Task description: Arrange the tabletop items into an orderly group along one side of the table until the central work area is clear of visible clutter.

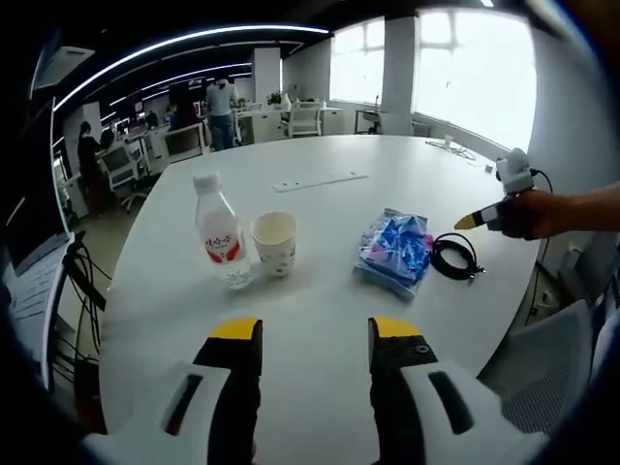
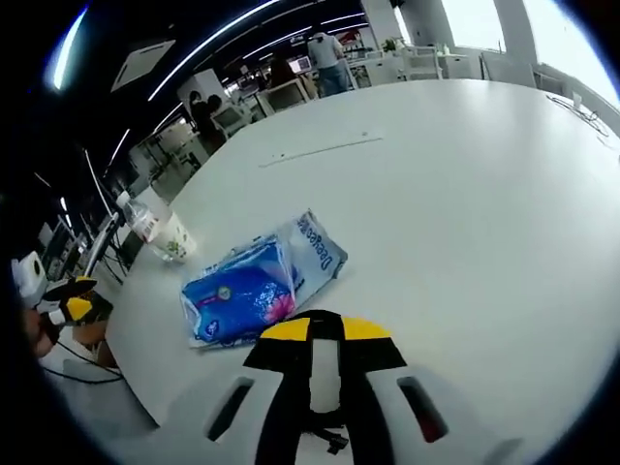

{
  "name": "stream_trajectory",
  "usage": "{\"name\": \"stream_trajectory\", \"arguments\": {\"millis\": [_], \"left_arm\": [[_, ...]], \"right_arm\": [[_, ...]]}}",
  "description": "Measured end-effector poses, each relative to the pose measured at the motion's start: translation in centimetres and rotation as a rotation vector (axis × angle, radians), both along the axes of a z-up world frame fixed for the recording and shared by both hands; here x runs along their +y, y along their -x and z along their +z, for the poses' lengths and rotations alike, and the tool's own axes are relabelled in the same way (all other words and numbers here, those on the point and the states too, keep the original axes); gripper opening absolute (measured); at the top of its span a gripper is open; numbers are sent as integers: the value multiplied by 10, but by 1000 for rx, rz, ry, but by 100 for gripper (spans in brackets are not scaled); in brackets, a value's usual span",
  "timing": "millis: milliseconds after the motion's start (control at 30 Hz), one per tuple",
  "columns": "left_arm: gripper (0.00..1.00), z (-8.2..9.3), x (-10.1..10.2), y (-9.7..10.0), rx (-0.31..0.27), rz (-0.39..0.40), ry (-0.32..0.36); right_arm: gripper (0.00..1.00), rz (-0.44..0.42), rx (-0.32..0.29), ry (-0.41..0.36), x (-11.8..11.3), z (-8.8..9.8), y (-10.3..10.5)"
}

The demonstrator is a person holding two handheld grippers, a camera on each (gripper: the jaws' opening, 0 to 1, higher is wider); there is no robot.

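While nothing is held yet, task reads as barely started: four items sitting loose on the white table, none grouped along one side. Left gripper low over the near edge, jaws spread wide, empty, aimed roughly between paper cup and blue packet. Right gripper with yellow tips pressed together, nothing between them, hovering just short of the blue packet in the right gripper view; also seen entering the left gripper view from the right, in a hand, near the black cable.

Likely step in hand: right side going for the packet or the cable. To do it well: part the jaws before descending, come down flat on the packet, pinch a thick middle fold rather than a slippery corner, slide or lift toward the bottle side. For the cable, grab the coil bundle, not a loose end, else uncoiling and dragging.

Water bottle upright, white cap on, red label, clear; fill level hard to tell. Paper cup upright just beside the bottle, apparently not touching, open top, inside looking pale and empty from this angle, though bottom not fully visible. Packet lying flat, sealed-looking, contents unknown. Cable coiled just beside the packet, toward the table edge.

Risk: tipping cup or bottle if nudged high; better to push low or grip mid-body.
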State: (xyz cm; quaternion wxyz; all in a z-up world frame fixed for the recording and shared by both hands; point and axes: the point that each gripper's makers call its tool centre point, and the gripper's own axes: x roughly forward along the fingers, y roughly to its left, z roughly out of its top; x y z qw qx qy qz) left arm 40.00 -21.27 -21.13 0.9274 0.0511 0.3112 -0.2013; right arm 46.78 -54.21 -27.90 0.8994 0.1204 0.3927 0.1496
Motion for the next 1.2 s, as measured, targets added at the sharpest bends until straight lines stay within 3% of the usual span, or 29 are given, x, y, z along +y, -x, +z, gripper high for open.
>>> {"name": "stream_trajectory", "arguments": {"millis": [733, 1200], "left_arm": [[43, -1, 1, 3, 4, -1, -3], [43, -2, 11, 6, 13, 16, -11]], "right_arm": [[9, 88, 0, -5, 43, 0, -25], [9, 90, 25, 12, 46, -12, -39]]}}
